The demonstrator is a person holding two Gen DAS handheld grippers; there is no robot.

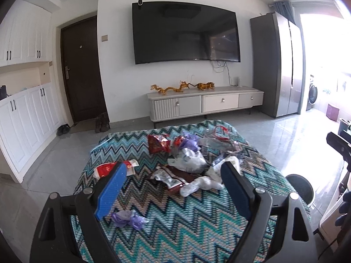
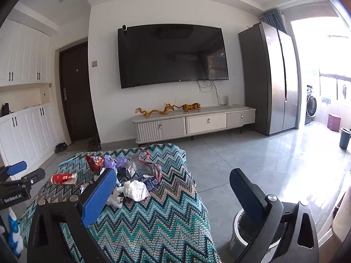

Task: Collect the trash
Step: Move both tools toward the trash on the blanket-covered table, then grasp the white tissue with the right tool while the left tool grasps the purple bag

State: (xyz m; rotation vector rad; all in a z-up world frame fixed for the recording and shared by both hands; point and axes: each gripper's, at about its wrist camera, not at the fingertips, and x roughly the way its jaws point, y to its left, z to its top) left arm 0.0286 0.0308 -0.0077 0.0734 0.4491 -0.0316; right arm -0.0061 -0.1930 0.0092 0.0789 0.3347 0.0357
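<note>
Where blanket edge (image 2: 197, 188) drops, bin (image 2: 241, 232) beside, right tongs (image 2: 175, 188) wide

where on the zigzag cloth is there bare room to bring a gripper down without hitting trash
Bare cloth lies along the near edge, right of the purple scrap, and on the right flank beside the bin. The far middle is crowded: the white wad, the wrappers and the red packet at its left.

A zigzag-patterned knitted cover (image 1: 175, 230) in teal, white and tan carries scattered trash: a red wrapper (image 1: 105, 169), a purple plastic scrap (image 1: 129, 218), a brown wrapper (image 1: 173, 178), crumpled white paper (image 2: 136, 190) and a red foil bag (image 1: 156, 145).
</note>
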